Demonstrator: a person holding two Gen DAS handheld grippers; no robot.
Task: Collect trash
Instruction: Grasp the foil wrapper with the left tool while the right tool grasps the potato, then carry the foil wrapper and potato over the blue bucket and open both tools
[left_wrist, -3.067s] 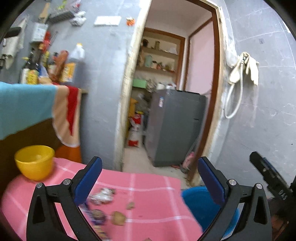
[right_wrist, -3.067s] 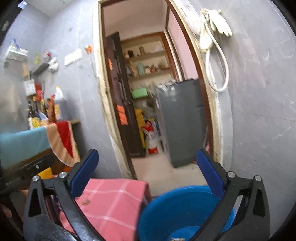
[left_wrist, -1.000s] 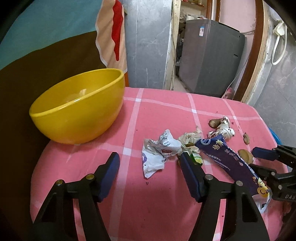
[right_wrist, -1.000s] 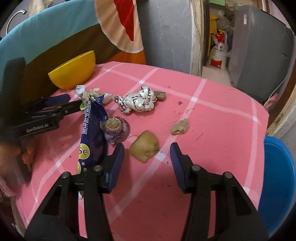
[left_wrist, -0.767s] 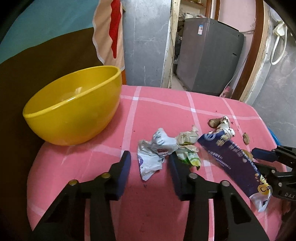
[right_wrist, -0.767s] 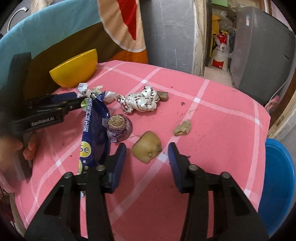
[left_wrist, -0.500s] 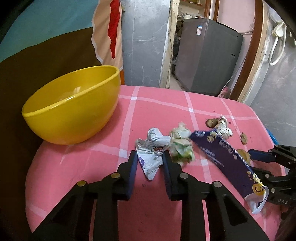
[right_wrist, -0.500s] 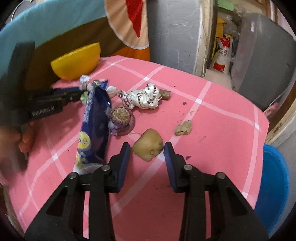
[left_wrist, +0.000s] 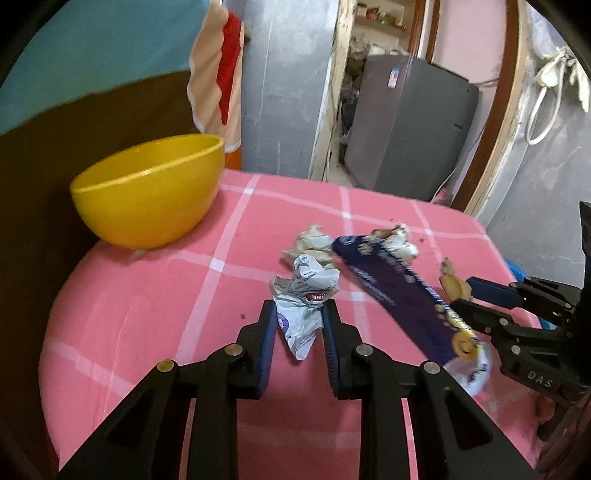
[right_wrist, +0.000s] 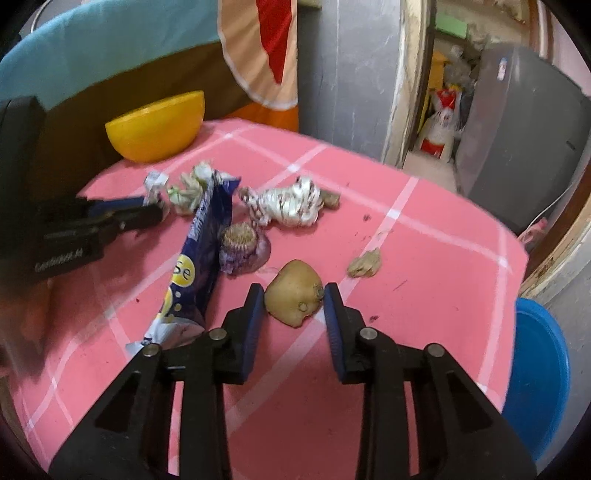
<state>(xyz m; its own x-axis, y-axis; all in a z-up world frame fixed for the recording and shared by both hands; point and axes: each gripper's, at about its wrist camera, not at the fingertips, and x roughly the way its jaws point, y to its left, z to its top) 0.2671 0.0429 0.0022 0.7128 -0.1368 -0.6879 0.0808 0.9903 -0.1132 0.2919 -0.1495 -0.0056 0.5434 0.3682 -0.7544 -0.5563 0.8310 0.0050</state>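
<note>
Early yet: left gripper (left_wrist: 298, 314) clamped on crumpled wrapper (left_wrist: 304, 291), right gripper (right_wrist: 294, 297) clamped on potato chunk (right_wrist: 294, 302); blue packet (right_wrist: 201, 258) beside potato chunk uncollected.

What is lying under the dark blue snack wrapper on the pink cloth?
The blue snack wrapper leans over a purple cupcake liner. Only the pink tablecloth shows beneath; anything under its flat part is covered.
</note>
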